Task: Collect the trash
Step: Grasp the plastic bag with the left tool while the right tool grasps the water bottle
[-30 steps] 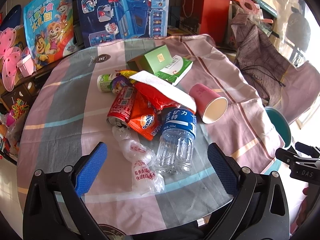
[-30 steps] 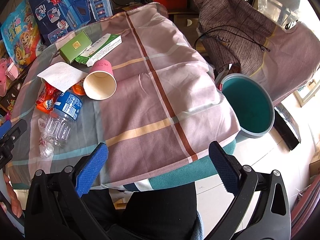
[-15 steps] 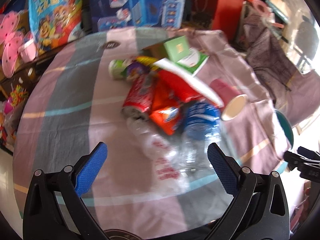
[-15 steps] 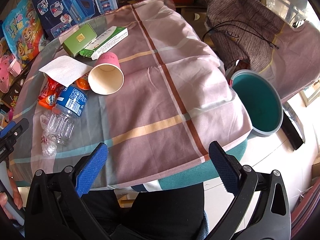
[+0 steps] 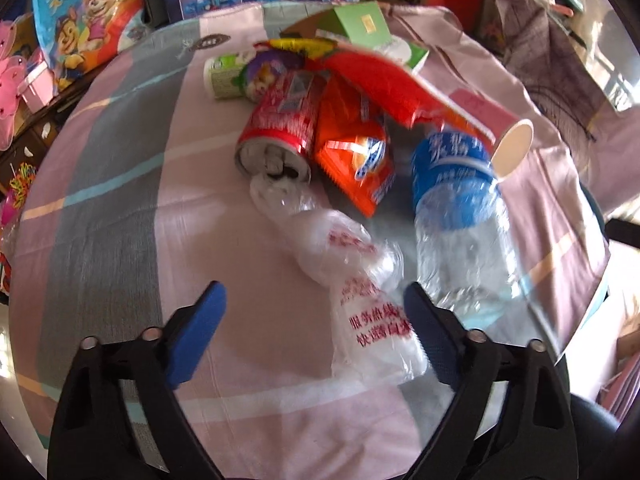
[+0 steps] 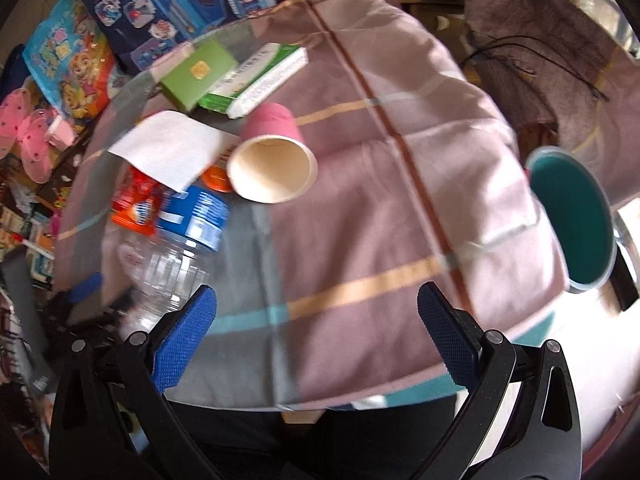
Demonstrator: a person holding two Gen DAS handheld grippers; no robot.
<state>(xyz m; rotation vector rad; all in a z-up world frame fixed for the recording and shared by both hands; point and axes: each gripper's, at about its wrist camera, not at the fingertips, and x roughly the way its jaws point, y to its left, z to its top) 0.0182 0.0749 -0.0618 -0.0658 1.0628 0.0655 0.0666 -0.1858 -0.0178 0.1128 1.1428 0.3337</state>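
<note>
A pile of trash lies on the round table: a clear plastic bag with red print (image 5: 360,292), an empty water bottle with a blue label (image 5: 456,208), a red soda can (image 5: 284,128), an orange snack wrapper (image 5: 356,152), a pink paper cup (image 6: 272,156) and a white napkin (image 6: 168,152). My left gripper (image 5: 316,316) is open, low over the table, its fingers on either side of the plastic bag. My right gripper (image 6: 316,332) is open and empty above the table's near edge. A teal bin (image 6: 572,216) stands beside the table on the right.
Two green boxes (image 6: 232,76) lie at the back of the pile. A small green-labelled bottle (image 5: 224,76) lies behind the can. Toy boxes and bags (image 5: 92,16) crowd the far side. A chair draped with grey cloth (image 6: 552,40) stands behind the bin.
My left gripper has moved forward and down toward the pile, so the plastic bag now lies between its fingers. My right gripper has moved closer over the table. Both stay open.
</note>
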